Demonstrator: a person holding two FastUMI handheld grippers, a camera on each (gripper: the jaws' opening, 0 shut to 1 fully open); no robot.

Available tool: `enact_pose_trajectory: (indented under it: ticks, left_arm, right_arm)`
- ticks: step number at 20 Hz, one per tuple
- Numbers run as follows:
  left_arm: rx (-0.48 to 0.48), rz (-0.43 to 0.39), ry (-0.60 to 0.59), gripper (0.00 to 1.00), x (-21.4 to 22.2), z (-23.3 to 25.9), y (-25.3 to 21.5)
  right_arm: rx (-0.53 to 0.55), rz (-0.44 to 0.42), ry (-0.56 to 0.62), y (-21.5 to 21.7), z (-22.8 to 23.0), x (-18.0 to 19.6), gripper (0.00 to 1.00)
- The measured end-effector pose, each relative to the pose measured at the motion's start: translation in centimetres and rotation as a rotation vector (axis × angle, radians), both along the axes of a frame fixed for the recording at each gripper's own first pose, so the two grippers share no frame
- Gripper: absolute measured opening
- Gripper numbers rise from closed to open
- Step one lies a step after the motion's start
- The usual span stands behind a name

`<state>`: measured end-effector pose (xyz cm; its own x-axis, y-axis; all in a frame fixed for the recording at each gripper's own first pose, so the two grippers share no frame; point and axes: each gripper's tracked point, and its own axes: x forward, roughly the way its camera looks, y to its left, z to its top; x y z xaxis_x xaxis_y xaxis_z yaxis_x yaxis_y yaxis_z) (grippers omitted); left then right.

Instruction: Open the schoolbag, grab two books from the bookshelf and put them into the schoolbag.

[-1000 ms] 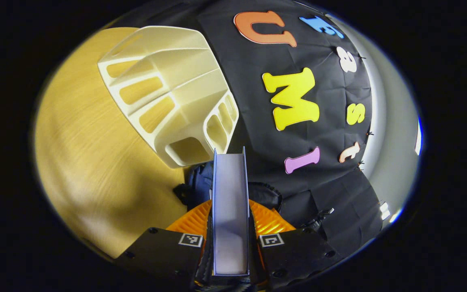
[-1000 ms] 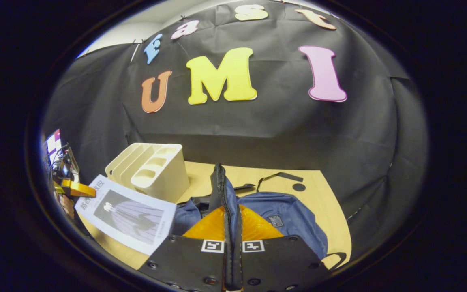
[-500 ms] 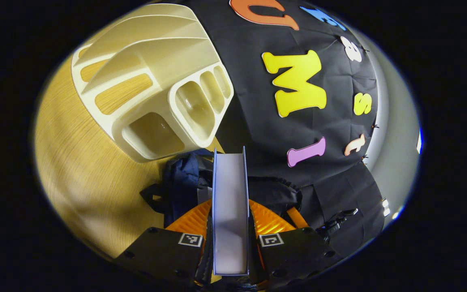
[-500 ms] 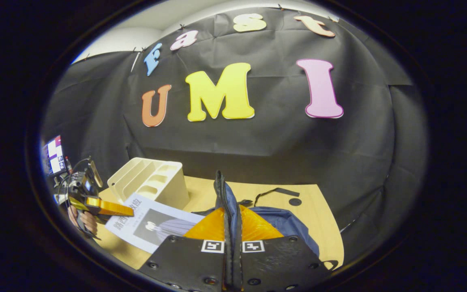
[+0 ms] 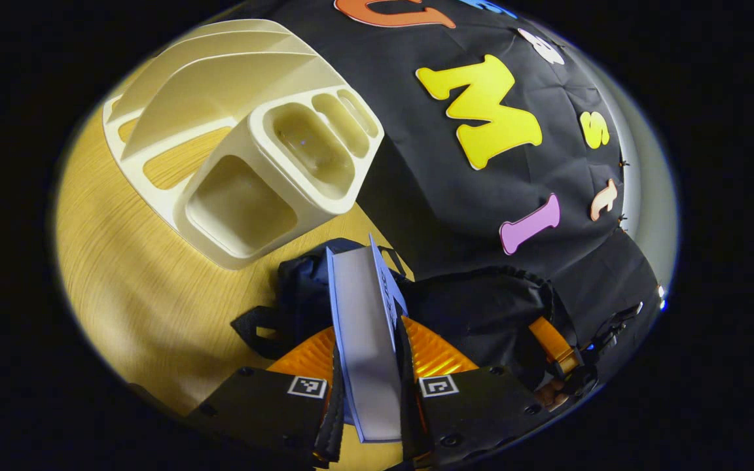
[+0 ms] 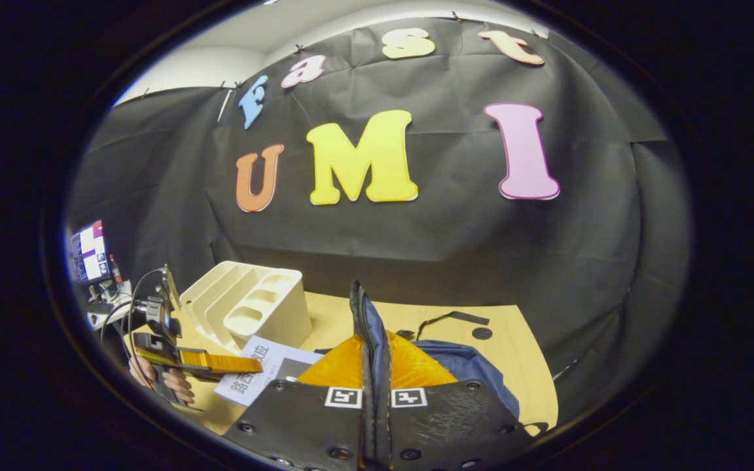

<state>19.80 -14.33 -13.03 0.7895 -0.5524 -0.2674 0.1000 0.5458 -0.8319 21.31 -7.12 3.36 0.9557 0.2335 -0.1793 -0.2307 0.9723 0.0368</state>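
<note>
1. The left tool (image 5: 367, 366) is clamped on a thin white-covered book (image 5: 365, 340), one finger pressed against each cover; the book is seen edge-on, its pale page block facing the camera.
2. In the left gripper view the book's far end tilts over the dark opening of the navy-blue fabric schoolbag (image 5: 475, 314), which lies on the light wooden surface (image 5: 135, 288). Whether the book's tip is already inside the opening cannot be told.
3. In the right gripper view the same book (image 6: 266, 369) shows its printed white cover, slanting down toward the bag (image 6: 462, 366) from the left, with the left tool (image 6: 220, 361) gripping it and a person's hand (image 6: 164, 383) holding that tool.
4. The right tool (image 6: 375, 366) is clamped on the upper lip of the bag's opening: a strip of blue fabric with a black zipper (image 6: 359, 327) runs up between its two fingers, lifted above the rest of the bag.
5. The interior of the schoolbag is dark in the left gripper view; what it holds cannot be made out.
6. The cream plastic bookshelf (image 5: 252, 150), a desk organiser with upright dividers and small front trays, stands on the surface just behind the bag. Its slots and trays look empty in both views (image 6: 249, 307).
7. Black straps (image 6: 449, 319) of the bag trail across the surface toward the black cloth wall.
8. The right tool (image 5: 557, 343) appears in the left gripper view at the far edge of the bag's opening.
</note>
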Motion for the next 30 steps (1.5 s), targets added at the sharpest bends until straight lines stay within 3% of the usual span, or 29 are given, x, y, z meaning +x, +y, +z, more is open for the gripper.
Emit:
enact_pose_trajectory:
  ticks: [14, 19, 23, 26, 27, 30]
  left_arm:
    - [-0.024, -0.072, 0.004, 0.37, 4.0, -1.3, -13.6]
    - [-0.023, -0.045, -0.004, 0.37, 4.6, -2.0, -15.7]
    - [-0.004, -0.035, 0.016, 0.5, 5.1, -3.1, -15.3]
    - [0.176, -0.048, -0.018, 0.73, 4.7, -3.0, -14.8]
    - [0.242, -0.056, -0.032, 0.68, 4.4, -2.7, -14.5]
    - [0.365, -0.037, -0.075, 0.81, 3.0, -1.9, -12.8]
  right_arm:
    - [0.001, 0.059, -0.048, 0.7, 1.4, -1.0, 0.01]
    - [-0.018, 0.043, -0.048, -0.2, 0.8, -0.7, 0.01]
    - [-0.013, 0.035, -0.008, -1.1, -0.8, -0.5, 0.02]
    - [0.009, -0.004, 0.008, -2.4, -1.3, -0.6, 0.02]
    - [0.018, -0.021, 0.016, -2.9, -1.7, -0.7, 0.02]
    - [0.031, -0.052, 0.072, -3.7, -3.5, -0.9, 0.07]
